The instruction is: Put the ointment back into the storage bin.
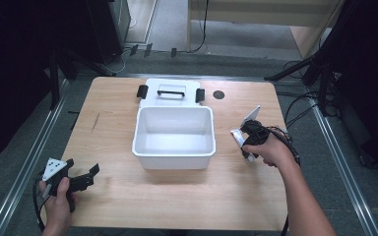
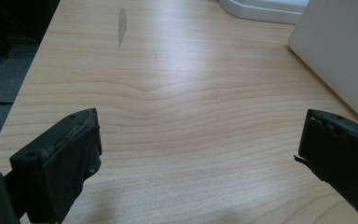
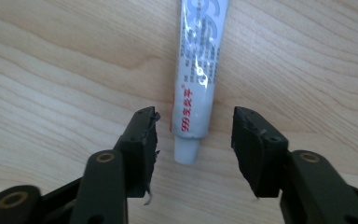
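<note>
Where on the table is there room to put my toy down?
Best spot: the bare wood left of the white bin, between it and the table edge. The front strip between the left gripper and the right arm is free too. It is crowded on the right, where the right gripper straddles a tube, and at the back by the lid.

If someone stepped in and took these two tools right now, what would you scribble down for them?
Right gripper: open, jaws on either side of the cap end of a tube lying on the table, not yet squeezed.
Left gripper: open, holding nothing, over bare wood near the front left corner.
White bin: mid-table, open, looks empty; its lid lies flat behind it.
Done: lid is off.
Left, probably: grip the tube and perhaps drop it in the bin.
</note>
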A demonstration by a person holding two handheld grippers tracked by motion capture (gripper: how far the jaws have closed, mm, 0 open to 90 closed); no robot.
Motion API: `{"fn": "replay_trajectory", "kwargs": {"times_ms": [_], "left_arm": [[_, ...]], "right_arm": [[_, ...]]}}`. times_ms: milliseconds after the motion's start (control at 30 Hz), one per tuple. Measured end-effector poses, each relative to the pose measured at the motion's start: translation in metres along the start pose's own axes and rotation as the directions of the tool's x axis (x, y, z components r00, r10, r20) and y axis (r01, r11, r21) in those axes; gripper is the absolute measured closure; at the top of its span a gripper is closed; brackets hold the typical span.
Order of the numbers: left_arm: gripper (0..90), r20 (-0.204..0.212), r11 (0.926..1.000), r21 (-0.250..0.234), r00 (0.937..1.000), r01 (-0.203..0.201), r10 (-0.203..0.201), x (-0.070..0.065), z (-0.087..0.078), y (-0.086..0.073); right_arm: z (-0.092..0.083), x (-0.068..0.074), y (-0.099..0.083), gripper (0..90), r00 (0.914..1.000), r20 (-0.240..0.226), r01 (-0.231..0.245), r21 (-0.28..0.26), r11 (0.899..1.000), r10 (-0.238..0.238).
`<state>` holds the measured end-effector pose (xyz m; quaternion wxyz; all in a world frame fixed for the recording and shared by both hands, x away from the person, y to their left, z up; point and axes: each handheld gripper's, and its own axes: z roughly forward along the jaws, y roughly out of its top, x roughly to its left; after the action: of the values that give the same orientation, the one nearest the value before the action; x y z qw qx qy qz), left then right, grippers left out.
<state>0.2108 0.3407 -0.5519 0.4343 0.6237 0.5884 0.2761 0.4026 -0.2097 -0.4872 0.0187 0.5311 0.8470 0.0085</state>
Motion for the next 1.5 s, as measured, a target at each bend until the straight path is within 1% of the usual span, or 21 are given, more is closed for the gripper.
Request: {"fn": "replay_trajectory", "kwargs": {"times_ms": [33,100,133,300,333,367,467,700,767,1033,1133,1167,1233,1400,1500], "left_arm": [[0.0,-0.001,1.0000,0.000,1.0000,0.000,0.000,0.000,0.000,0.000],[0.0,-0.002,1.0000,0.001,1.0000,0.000,0.000,0.000,0.000,0.000],[0.0,-0.001,1.0000,0.001,1.0000,-0.001,0.001,0.000,0.000,0.000],[0.0,-0.002,1.0000,0.002,1.0000,0.001,-0.001,0.000,0.000,0.000],[0.0,-0.003,1.0000,0.002,1.0000,0.003,-0.003,0.000,0.000,0.000],[0.0,-0.003,1.0000,0.001,1.0000,0.002,-0.002,0.000,0.000,0.000],[0.0,-0.001,1.0000,0.000,1.0000,-0.002,0.002,0.000,0.000,0.000],[0.0,-0.002,1.0000,0.000,1.0000,0.001,-0.001,0.000,0.000,0.000],[0.0,-0.003,1.0000,0.001,1.0000,-0.001,0.001,0.000,0.000,0.000],[0.0,-0.002,1.0000,0.000,1.0000,0.000,0.000,0.000,0.000,0.000],[0.0,-0.002,1.0000,0.002,1.0000,0.001,-0.001,0.000,0.000,0.000],[0.0,-0.002,1.0000,0.001,1.0000,0.001,-0.001,0.000,0.000,0.000],[0.0,-0.003,1.0000,0.001,1.0000,0.001,-0.001,-0.001,0.000,0.000],[0.0,-0.004,1.0000,-0.002,1.0000,0.004,-0.004,0.000,0.000,0.000],[0.0,-0.001,1.0000,-0.001,1.0000,0.004,-0.004,0.000,0.000,0.000]], "right_arm": [[0.001,-0.001,0.003,57.2,1.0000,0.000,0.009,-0.002,1.000,-0.009],[0.002,-0.001,0.004,57.9,1.0000,0.001,0.009,-0.001,1.000,-0.009],[0.003,-0.002,0.006,60.4,1.0000,0.003,0.005,0.004,1.000,-0.005],[0.008,-0.004,0.009,63.9,0.9999,-0.013,-0.004,0.025,1.000,0.004],[0.009,-0.005,0.010,64.9,0.9999,-0.016,-0.005,0.026,1.000,0.005],[0.009,-0.005,0.011,65.9,0.9997,-0.019,-0.016,0.030,0.999,0.016],[0.010,-0.004,0.015,68.9,0.9994,-0.025,-0.021,0.033,0.999,0.022],[0.015,-0.003,0.018,69.4,0.9995,-0.026,-0.015,0.052,0.999,0.017],[0.016,-0.004,0.018,69.8,0.9992,-0.030,-0.024,0.057,0.998,0.026],[0.017,-0.002,0.018,70.2,0.9996,-0.019,-0.021,0.058,0.998,0.022],[0.017,-0.001,0.017,70.6,0.9999,-0.004,-0.013,0.051,0.999,0.013],[0.017,0.001,0.017,70.7,0.9998,0.002,-0.018,0.055,0.998,0.018],[0.017,0.003,0.017,71.1,0.9999,0.013,-0.009,0.050,0.999,0.008],[0.016,0.000,0.016,71.2,1.0000,-0.003,-0.005,0.051,0.999,0.006],[0.013,0.000,0.016,71.3,0.9999,-0.014,-0.004,0.041,0.999,0.005]]}}
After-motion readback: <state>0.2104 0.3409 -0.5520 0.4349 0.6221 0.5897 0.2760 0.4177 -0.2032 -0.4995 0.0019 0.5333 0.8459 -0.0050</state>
